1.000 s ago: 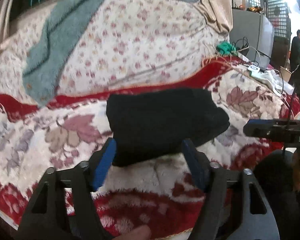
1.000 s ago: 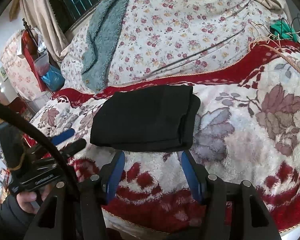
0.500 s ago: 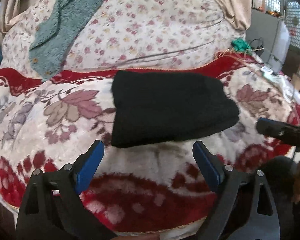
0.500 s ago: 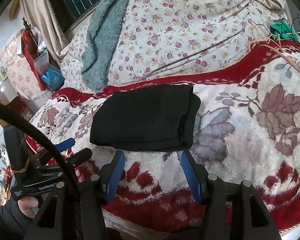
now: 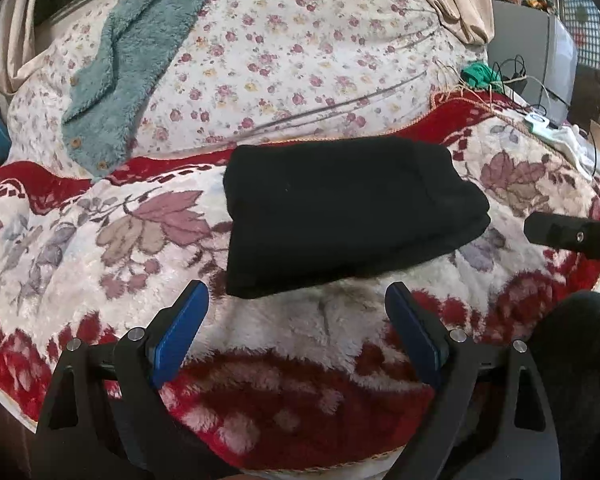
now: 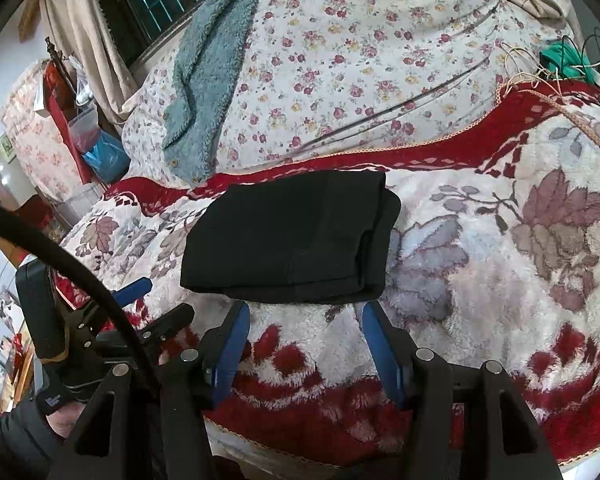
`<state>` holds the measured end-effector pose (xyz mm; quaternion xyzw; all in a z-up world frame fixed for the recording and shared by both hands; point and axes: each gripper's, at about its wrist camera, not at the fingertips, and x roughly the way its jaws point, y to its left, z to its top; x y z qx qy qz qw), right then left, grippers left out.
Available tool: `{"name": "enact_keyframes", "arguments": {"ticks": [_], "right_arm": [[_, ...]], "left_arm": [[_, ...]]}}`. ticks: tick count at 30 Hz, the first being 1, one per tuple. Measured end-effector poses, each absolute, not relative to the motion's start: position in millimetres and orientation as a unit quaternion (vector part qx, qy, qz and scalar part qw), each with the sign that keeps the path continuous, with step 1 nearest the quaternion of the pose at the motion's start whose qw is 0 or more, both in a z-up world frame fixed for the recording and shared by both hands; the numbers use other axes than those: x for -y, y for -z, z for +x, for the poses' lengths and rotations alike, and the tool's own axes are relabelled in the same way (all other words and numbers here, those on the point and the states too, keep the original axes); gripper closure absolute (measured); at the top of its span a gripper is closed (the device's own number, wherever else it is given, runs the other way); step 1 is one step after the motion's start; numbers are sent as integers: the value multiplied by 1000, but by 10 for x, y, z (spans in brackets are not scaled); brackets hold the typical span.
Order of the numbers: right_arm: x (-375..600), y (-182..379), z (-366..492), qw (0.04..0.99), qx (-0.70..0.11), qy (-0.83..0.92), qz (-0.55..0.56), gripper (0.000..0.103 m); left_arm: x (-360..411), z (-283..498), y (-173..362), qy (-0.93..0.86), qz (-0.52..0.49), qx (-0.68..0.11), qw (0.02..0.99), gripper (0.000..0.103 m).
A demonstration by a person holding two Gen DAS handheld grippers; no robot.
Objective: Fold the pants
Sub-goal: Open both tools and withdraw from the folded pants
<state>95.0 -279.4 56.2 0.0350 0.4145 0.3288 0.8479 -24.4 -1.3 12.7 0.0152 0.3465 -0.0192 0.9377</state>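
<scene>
The black pants lie folded into a compact, thick rectangle on the red and cream flowered blanket, just in front of the floral quilt heaped behind, where a teal fleece garment is draped. Both tools sit short of the bundle and touch nothing: the left gripper has its blue fingers spread wide and empty just below the near edge of the pants, and the right gripper is likewise released, its jaws apart with only blanket pile between them. Judging by the neat stacked layers at the right end of the bundle, the folding looks done or nearly so, though the dark cloth hides its seams and I cannot tell how many layers there are or whether an inner one is rumpled. The risk from here is mostly in undoing the work: a finger that dips into the deep pile while reaching forward could snag the blanket and drag it, shifting the pants with it; a pinch that catches only the top layer would peel the fold open; and a push against the near edge could slide the slack bundle toward the quilt and skew the stack.
</scene>
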Motion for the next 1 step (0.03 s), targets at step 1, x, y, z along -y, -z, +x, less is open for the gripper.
{"name": "enact_keyframes", "arguments": {"ticks": [1], "right_arm": [[2794,-561,952,848,-415,-329,34,46]], "left_arm": [[17,-233,-121,22,16,-350,936,13]]}}
